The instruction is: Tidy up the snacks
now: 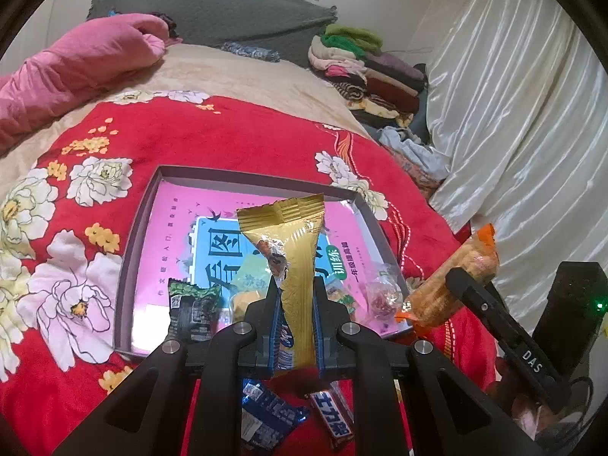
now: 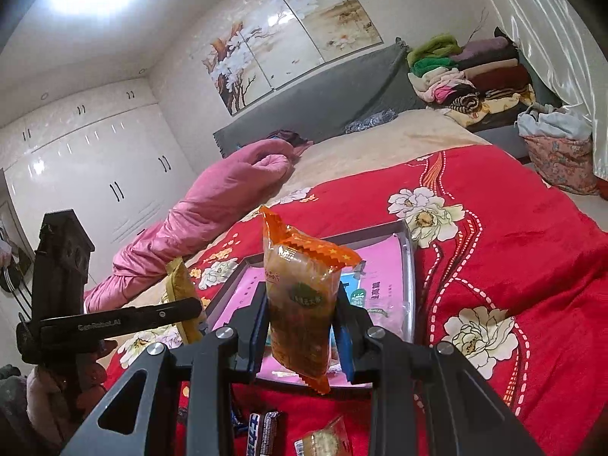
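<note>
My left gripper (image 1: 296,285) is shut on a gold snack packet (image 1: 292,250) and holds it upright above the near edge of a shallow grey tray (image 1: 133,235) with a pink liner, on the red floral bedspread. My right gripper (image 2: 302,300) is shut on an orange snack packet (image 2: 304,296) and holds it upright above the tray (image 2: 409,250). That packet also shows in the left wrist view (image 1: 456,277). In the tray lie a dark green packet (image 1: 193,307), a clear-wrapped sweet (image 1: 383,296) and other small packets. Loose bars lie on the bedspread below the left gripper: a blue one (image 1: 266,414) and a brown one (image 1: 330,414).
A pink quilt (image 1: 76,64) lies at the bed's far left. Folded clothes (image 1: 364,68) are stacked at the far right by a white curtain (image 1: 513,95). A brown bar (image 2: 266,433) and a clear-wrapped biscuit (image 2: 323,440) lie below the right gripper. White wardrobes (image 2: 95,167) stand at left.
</note>
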